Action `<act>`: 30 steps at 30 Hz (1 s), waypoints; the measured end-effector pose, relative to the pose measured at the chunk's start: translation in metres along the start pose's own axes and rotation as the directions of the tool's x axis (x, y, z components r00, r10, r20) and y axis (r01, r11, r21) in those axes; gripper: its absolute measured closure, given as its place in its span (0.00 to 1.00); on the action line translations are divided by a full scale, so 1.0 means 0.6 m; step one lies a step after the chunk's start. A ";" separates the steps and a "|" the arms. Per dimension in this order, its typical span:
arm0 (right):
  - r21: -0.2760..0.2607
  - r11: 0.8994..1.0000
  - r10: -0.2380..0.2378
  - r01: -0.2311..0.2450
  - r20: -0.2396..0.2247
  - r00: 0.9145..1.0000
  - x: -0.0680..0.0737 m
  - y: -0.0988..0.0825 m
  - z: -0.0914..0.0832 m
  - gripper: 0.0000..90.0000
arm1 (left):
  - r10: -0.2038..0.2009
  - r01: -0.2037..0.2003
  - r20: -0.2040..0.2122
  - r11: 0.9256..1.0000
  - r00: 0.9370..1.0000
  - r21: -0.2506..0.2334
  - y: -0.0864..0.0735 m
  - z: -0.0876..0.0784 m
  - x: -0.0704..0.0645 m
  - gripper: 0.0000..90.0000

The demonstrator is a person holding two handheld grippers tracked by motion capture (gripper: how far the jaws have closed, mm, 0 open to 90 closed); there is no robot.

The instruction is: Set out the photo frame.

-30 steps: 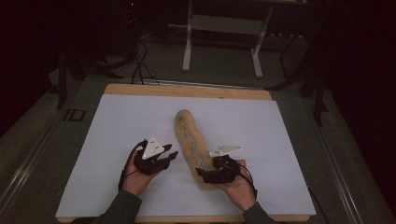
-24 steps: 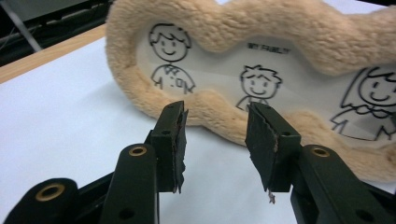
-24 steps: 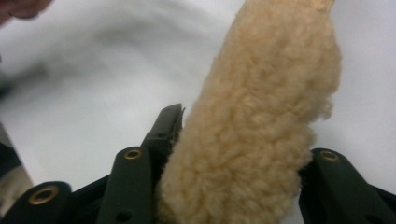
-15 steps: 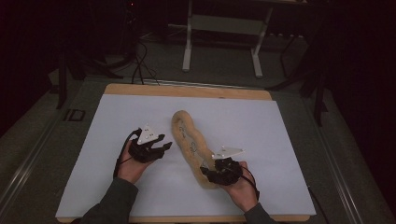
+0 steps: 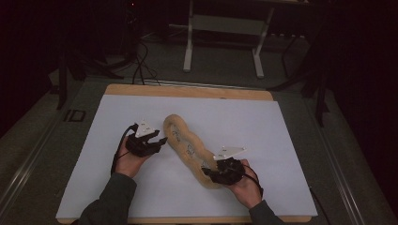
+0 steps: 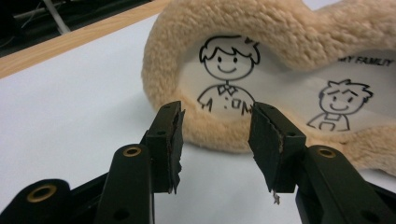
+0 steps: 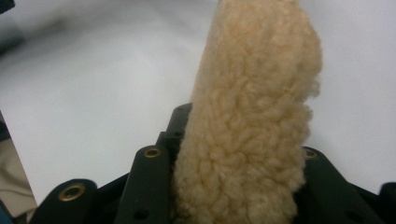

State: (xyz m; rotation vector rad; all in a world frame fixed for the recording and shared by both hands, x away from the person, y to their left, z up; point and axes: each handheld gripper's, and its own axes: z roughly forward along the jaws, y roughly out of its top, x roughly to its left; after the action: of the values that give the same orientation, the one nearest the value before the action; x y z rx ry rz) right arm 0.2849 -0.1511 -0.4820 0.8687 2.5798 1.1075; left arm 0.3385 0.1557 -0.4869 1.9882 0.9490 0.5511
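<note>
Handling of a long plush strip (image 5: 187,147) is under way on the white sheet (image 5: 291,140) that covers the desk (image 5: 187,90). The strip lies in a wavy line from the middle of the sheet toward the person's right hand. The right gripper (image 5: 212,175) has just been closing and now clamps the strip's near end, the fleece bulging up between its jaws in the right gripper view (image 7: 247,140). The left gripper (image 5: 162,140) sits just beside the far loop, apart from it; its jaws have just been opening and stand wide with nothing between them, aimed at the fleece rim in the left gripper view (image 6: 217,140).

The step appears to be a re-grip on the far end while the near end is pinned. The next move likely calls for the left gripper to advance onto the rim and close there.

The strip is tan, curly, sheepskin-like fleece with soft rounded lobes. Its smooth pale inner panel carries line-drawn cartoon figures (image 6: 229,74) and small lettering. It will probably squash and sag when lifted.
</note>
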 end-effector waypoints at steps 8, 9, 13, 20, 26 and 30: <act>0.014 0.999 -0.031 0.031 -0.013 0.999 -0.010 0.002 -0.001 0.74 | -0.025 0.026 -0.031 0.999 0.999 0.030 -0.004 0.021 0.017 0.61; 0.017 0.999 -0.037 0.038 -0.015 0.999 -0.011 0.003 -0.001 0.74 | -0.021 0.022 -0.037 0.999 0.999 0.035 -0.003 0.023 0.019 0.61; 0.021 0.998 -0.051 0.052 -0.024 0.998 -0.014 0.004 -0.001 0.74 | -0.022 0.024 -0.055 0.999 0.998 0.036 0.004 0.028 0.024 0.59; 0.027 0.995 -0.091 0.092 -0.045 0.995 -0.026 0.006 -0.002 0.75 | -0.006 0.011 -0.087 0.999 0.996 0.053 0.013 0.038 0.029 0.56; 0.027 0.995 -0.099 0.101 -0.052 0.994 -0.034 0.006 -0.002 0.76 | -0.008 0.013 -0.088 0.998 0.996 0.060 0.012 0.045 0.038 0.55; 0.026 0.994 -0.109 0.110 -0.058 0.992 -0.037 0.006 -0.002 0.76 | -0.005 0.009 -0.076 0.999 0.997 0.051 0.012 0.043 0.042 0.56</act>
State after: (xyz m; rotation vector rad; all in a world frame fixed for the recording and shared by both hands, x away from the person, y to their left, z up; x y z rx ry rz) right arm 0.3039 -0.1630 -0.4793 0.7019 2.6597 1.0812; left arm 0.3743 0.1599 -0.4944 2.0213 1.0256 0.6074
